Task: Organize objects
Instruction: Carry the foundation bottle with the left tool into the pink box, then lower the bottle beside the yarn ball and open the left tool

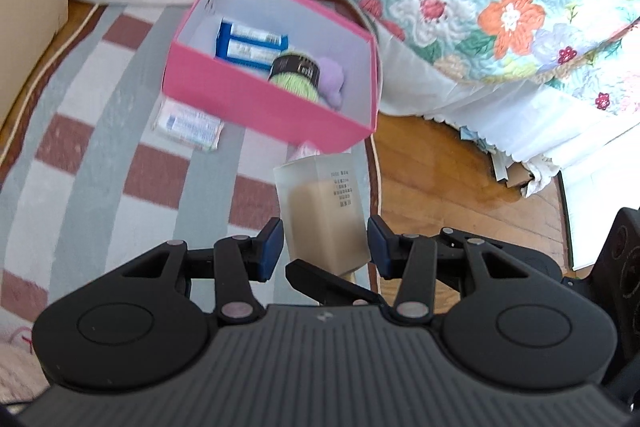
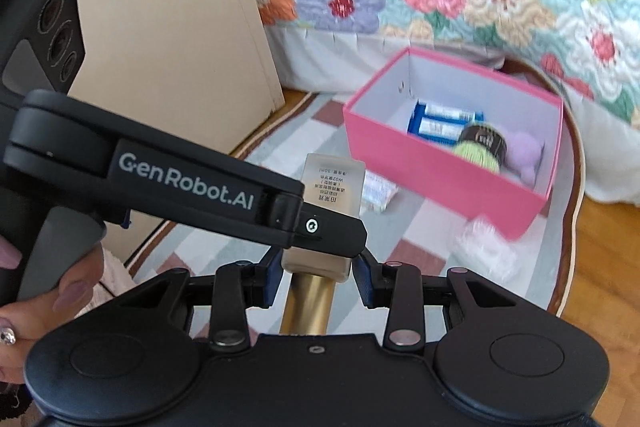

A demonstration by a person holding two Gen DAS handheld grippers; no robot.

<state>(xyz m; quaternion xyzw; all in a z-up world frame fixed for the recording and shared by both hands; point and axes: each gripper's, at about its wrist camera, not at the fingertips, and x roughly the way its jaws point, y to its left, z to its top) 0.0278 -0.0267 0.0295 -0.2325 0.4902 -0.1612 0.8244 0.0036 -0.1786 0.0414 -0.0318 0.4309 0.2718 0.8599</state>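
While we held the foundation bottle (image 1: 324,211) in the air over the striped rug (image 1: 100,155), both claws were on it at once. The right gripper (image 2: 319,271) was clenched on the end nearest the gold cap (image 2: 308,303), and the left gripper (image 1: 326,247) had its blue pads (image 1: 269,251) pressed, as far as we could see, against the two sides of the frosted body. The bottle pointed toward the pink box (image 1: 256,99), which stood well apart from it on the rug and already held blue packs (image 1: 248,43) and a green skein (image 1: 296,75).

We judged this to be a hand-over before the drop into the box. To do it well, only one claw needed to let go, and only once the other was squeezing firmly, since frosted glass slides easily between flat pads. The open corner of the box, nearest the front wall, looked like the best target. We thought it wise to lower the bottle inside and lay it down, not release it from height, and to steer clear of the small packet (image 1: 188,125) lying just beside the box.
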